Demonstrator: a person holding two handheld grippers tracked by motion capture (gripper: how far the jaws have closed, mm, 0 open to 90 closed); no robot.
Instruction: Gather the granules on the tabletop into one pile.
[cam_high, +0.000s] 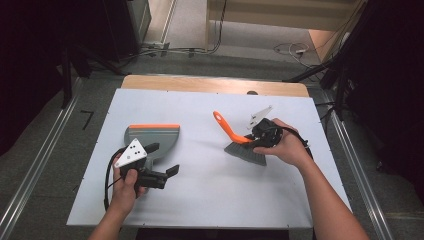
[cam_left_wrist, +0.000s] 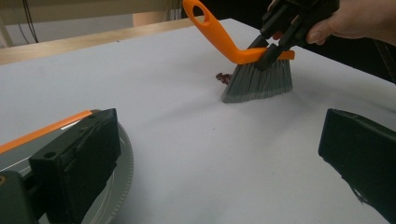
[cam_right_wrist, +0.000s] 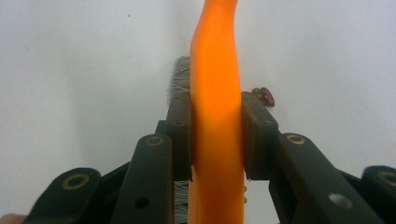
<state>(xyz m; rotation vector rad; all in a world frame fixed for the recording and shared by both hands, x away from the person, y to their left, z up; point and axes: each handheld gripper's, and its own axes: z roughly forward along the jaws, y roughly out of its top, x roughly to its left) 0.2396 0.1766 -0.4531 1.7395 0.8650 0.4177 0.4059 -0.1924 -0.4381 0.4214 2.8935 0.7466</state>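
The right hand-held gripper clamps the orange brush right of the dustpan, bristles half hiding small dark crumbs, while the left hand-held gripper gapes wide beside the pan.

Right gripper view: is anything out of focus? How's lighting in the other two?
Right gripper view: the brush handle is close, soft-edged and glowing; the debris is small and blurry. High view: the white table is evenly lit, surroundings dark. Left gripper view: the near dustpan is blurred, the bristles fairly sharp.

One brush, one dustpan, two grippers, one small debris cluster.
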